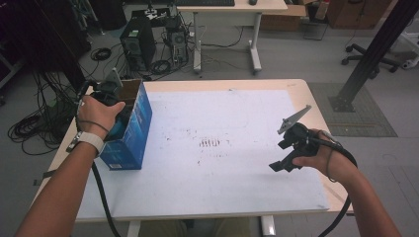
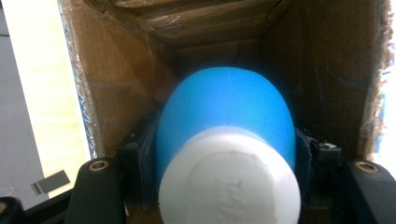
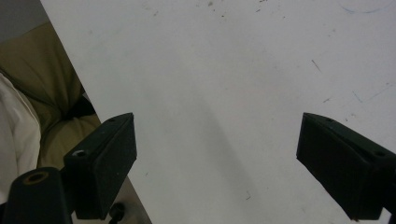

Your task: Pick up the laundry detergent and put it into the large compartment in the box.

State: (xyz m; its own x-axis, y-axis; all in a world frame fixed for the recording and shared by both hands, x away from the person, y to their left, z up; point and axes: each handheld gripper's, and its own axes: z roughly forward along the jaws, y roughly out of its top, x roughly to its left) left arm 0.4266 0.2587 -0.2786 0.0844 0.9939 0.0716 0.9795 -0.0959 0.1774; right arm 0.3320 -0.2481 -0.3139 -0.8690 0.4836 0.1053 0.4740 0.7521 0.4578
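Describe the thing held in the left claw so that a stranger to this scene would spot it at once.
Start at the table with the white sheet, then find the open blue cardboard box at its left edge. Inside the box's brown mouth, gripped by the left claw, sits a bottle. Its rounded bright blue body and white cap set it apart from the brown cardboard around it.

Grey floor (image 1: 296,59); desk (image 1: 232,10) behind (cables (image 1: 44,123) left)

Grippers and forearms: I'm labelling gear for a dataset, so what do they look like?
Both are black handheld tools. The right gripper carries a grey three-cornered plate and blocky black pads. Black cables trail from each. The left wrist wears a white band; forearms are sleeveless.
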